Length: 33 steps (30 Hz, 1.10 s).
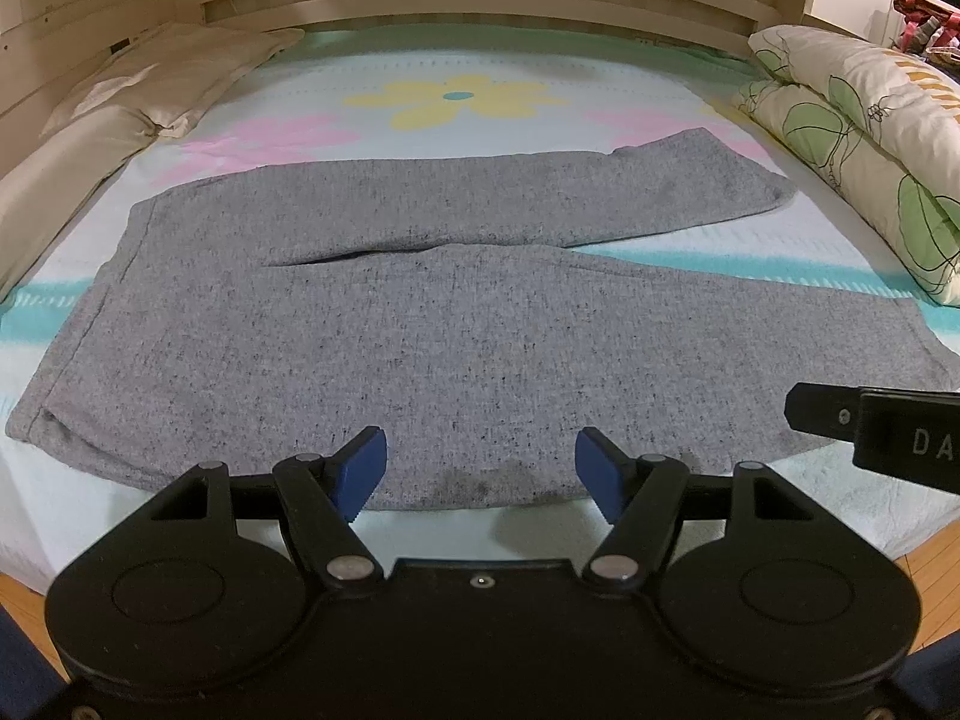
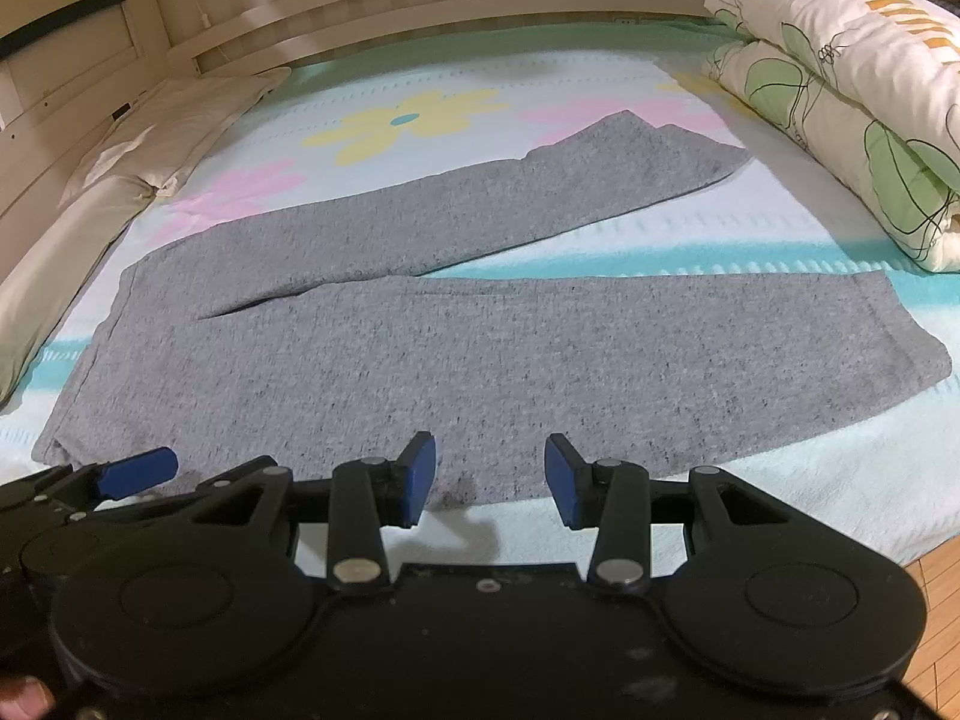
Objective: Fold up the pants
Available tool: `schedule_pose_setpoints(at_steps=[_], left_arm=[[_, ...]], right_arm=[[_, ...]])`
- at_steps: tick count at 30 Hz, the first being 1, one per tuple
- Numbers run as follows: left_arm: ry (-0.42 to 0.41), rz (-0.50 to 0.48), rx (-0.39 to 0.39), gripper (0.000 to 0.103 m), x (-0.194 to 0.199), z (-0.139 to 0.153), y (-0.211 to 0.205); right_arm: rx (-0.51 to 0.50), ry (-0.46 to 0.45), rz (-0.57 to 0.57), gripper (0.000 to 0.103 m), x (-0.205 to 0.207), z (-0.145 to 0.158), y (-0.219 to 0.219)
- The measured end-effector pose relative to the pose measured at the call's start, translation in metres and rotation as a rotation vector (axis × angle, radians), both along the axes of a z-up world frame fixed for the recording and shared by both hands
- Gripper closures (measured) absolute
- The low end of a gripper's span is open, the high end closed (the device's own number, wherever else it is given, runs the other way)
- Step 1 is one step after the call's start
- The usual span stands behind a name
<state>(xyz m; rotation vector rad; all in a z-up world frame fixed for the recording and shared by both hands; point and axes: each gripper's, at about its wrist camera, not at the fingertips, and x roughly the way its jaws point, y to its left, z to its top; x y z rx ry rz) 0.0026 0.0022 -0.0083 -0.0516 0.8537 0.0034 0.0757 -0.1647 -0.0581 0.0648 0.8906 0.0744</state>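
Both jaws agape, empty; pants (image 1: 420, 330) untouched.

Grey pants (image 1: 420, 324) lie flat on the bed (image 1: 456, 90) — left gripper (image 1: 480, 468) open, seemingly just above.

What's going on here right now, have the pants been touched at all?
Not yet, by the look of it. The grey pants lie spread flat on the flowered bedsheet, legs apart, unfolded. The left gripper and right gripper hover side by side over the near edge of the pants, both with jaws open and nothing between them.
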Motion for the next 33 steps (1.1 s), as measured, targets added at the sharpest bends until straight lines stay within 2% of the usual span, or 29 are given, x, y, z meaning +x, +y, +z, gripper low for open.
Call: schedule_pose_setpoints(at_steps=[33], left_arm=[[0.008,-0.001,-0.003,0.032,0.0001,-0.0007,0.0020]], right_arm=[[0.002,0.018,0.007,0.059,0.0004,0.0015,0.0053]])
